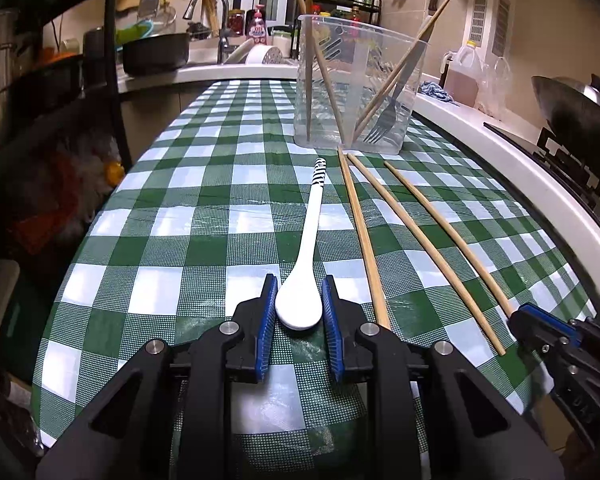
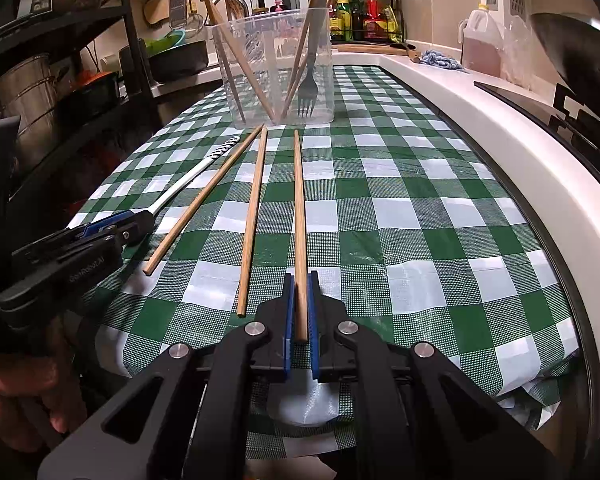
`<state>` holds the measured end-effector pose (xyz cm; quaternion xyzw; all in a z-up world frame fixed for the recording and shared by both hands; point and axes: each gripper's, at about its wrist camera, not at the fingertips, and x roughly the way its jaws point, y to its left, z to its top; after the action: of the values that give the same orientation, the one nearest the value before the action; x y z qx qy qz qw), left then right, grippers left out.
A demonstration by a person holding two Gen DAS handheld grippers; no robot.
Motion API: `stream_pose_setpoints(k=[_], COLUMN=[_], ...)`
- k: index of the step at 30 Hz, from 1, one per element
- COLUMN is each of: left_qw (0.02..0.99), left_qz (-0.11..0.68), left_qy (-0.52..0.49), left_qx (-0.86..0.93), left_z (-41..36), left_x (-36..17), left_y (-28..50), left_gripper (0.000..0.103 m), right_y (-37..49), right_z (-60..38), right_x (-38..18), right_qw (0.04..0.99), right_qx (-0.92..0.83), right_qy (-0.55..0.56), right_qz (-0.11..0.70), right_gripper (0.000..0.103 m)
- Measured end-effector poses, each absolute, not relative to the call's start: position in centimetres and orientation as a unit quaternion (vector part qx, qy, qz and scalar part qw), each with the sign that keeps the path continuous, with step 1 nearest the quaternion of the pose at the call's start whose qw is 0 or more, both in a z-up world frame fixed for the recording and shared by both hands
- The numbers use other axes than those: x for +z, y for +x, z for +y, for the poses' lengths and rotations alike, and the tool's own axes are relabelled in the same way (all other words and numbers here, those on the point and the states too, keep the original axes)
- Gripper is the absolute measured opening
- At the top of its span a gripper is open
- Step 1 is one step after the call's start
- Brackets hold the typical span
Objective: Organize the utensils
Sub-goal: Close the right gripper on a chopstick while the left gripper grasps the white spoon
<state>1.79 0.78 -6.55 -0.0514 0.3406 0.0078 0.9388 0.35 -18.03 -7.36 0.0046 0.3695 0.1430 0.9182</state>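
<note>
Left wrist view: the green-checked tablecloth fills the scene, and the clear plastic container stands at its far end with chopsticks and a fork leaning inside. In front of the container lies the white spoon, its bowl squeezed between the left gripper pads. Just right of the spoon, three chopsticks lie side by side; the right gripper is clamped onto the near end of the rightmost chopstick.
</note>
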Motion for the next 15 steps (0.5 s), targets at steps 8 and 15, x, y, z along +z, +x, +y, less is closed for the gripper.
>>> stream_pose_setpoints(k=[8,15], left_qw=[0.940,0.944], left_qz=[0.339,0.328], left_qy=[-0.045,-0.044], left_qx=[0.008,0.005], left_z=[0.7,0.7], left_x=[-6.5,-5.4], left_y=[1.8,1.0], left_gripper=[0.022,0.022], right_y=[0.4,0.1], right_z=[-17.9,-18.4], right_x=[-7.3,-6.1], right_qw=[0.918,0.921], right_qx=[0.143,0.136], right_qy=[0.001,0.003], right_qz=[0.369,0.364], right_gripper=[0.006,0.006])
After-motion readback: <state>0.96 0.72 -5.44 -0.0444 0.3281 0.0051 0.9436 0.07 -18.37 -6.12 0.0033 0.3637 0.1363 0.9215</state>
